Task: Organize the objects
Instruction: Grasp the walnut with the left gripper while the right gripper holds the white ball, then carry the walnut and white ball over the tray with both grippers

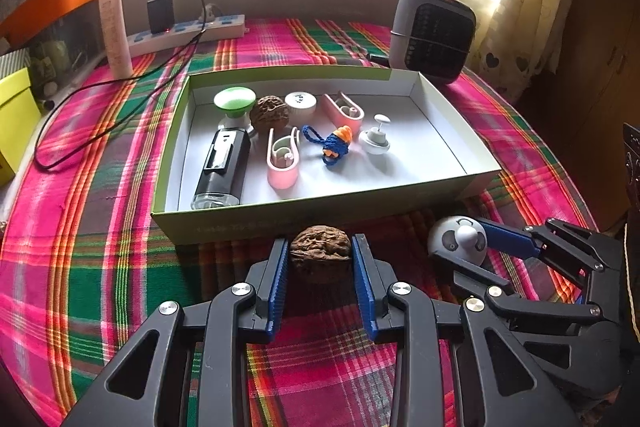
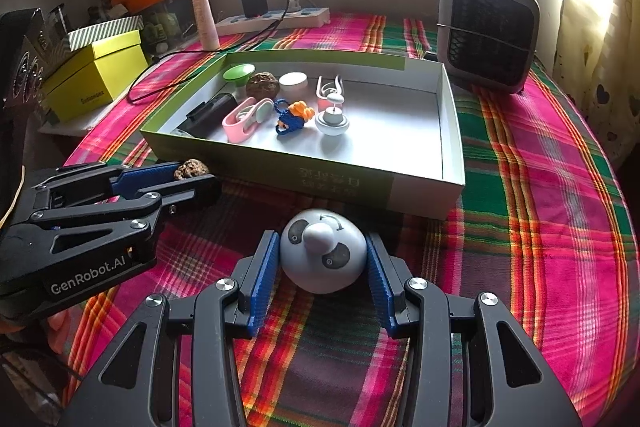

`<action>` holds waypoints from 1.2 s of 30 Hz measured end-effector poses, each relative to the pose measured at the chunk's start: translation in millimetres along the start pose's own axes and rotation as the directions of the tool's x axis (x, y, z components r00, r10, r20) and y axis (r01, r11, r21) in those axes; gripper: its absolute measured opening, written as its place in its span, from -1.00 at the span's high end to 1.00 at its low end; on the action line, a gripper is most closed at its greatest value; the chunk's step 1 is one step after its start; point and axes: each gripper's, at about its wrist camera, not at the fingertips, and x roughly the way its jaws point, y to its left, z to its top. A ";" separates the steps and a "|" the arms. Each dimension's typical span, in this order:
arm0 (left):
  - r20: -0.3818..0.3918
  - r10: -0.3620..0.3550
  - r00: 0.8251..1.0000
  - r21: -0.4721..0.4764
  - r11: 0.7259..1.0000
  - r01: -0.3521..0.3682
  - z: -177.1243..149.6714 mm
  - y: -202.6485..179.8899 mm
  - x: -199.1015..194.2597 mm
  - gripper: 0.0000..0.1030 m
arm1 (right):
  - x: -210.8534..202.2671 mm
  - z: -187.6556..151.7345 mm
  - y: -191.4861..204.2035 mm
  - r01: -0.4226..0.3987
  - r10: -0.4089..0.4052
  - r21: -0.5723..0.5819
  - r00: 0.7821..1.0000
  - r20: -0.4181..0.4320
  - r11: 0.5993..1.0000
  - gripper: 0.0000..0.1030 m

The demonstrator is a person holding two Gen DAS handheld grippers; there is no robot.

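Brown walnut pinched between blue pads of my left gripper, jaws narrow, pressing both sides, on plaid cloth just before green box. My right gripper clamps white panda top, jaws wide, pads touching its flanks. Second walnut lies inside box beside green-capped piece.

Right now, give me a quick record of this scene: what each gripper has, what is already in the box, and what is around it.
left gripper: shut on walnut, in front of the box
right gripper: shut on white panda-face toy
box: open, green outside, white inside
in box: second walnut, two pink clips, black device, blue-orange knitted charm
behind box: small heater, power strip
surface: plaid cloth
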 end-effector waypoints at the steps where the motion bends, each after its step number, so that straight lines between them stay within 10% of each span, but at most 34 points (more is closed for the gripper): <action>1: 0.002 0.000 1.000 0.001 1.000 0.000 -0.1 -0.3 -0.9 0.44 | -0.3 0.1 0.0 0.000 0.000 0.000 1.000 0.001 1.000 0.14; 36: 0.055 -0.004 0.998 0.027 1.000 0.003 5.9 -5.4 -23.4 0.44 | -17.3 12.9 4.6 0.006 -0.005 -0.029 0.999 0.050 1.000 0.14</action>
